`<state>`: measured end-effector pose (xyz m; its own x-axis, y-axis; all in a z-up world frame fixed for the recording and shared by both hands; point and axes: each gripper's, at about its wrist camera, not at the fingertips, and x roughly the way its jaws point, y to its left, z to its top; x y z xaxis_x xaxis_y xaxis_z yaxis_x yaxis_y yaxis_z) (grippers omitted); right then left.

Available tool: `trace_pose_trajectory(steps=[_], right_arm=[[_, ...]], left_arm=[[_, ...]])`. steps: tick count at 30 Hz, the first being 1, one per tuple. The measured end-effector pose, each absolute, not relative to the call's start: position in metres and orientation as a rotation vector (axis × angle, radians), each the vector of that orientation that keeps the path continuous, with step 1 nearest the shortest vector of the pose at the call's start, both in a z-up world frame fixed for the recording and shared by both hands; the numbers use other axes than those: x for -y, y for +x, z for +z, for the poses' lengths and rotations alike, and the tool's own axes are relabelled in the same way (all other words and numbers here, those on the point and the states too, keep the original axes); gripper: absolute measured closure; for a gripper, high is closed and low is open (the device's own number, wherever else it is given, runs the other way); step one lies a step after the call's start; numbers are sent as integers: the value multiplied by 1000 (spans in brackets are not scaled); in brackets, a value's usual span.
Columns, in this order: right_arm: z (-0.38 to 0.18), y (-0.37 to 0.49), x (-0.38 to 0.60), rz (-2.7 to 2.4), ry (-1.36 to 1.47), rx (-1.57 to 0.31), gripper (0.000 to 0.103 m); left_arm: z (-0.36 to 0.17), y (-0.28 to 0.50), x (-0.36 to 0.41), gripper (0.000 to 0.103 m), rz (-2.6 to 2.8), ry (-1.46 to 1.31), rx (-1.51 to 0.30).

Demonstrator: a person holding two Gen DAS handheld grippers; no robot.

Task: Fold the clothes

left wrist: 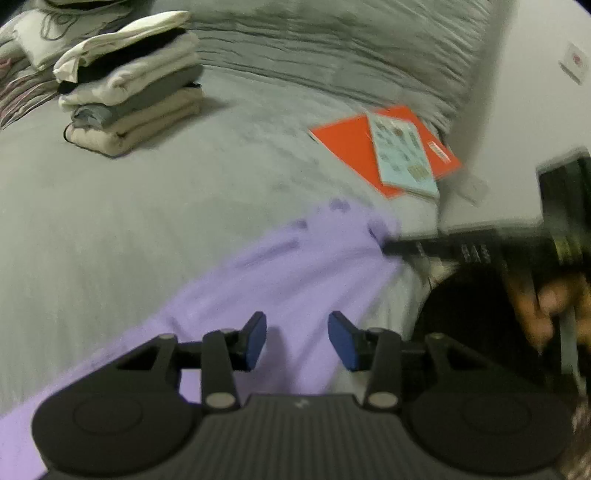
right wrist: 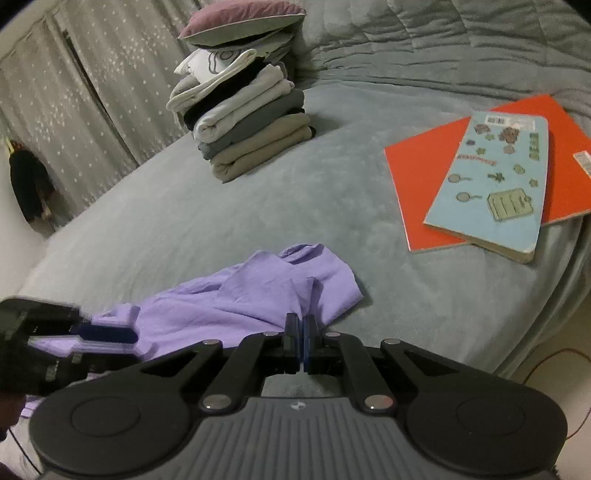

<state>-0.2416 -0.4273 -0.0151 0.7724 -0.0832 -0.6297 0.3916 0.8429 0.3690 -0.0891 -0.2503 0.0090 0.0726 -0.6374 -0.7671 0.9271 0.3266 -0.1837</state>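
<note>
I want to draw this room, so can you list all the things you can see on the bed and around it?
purple garment: one, lilac, crumpled at the near edge of the bed
folded clothes stack: one pile, white, black, grey, beige, far left on the bed
cushion: one, plum with grey edge, behind the pile
orange folder: one, right side of the bed
blue booklet: one, pale blue, lying on the folder
bedcover: one, grey
curtains: grey with white dots, left
left gripper: black, blue pads, open above the garment
right gripper: black, shut at the garment's edge
</note>
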Motion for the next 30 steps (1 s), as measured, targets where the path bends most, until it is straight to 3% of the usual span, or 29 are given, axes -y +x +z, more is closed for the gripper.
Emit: trace_pose_trajectory(steps=[17, 23, 30], right_arm=[[-19, -250, 427, -265, 580, -615, 98], [-21, -252, 429, -261, 599, -608, 98], [-24, -256, 435, -246, 643, -597, 98]], left_arm=[[-22, -37, 362, 67, -1385, 241, -1172], [-22, -15, 372, 66, -1258, 67, -1117], [-12, -20, 363, 66, -1274, 126, -1074]])
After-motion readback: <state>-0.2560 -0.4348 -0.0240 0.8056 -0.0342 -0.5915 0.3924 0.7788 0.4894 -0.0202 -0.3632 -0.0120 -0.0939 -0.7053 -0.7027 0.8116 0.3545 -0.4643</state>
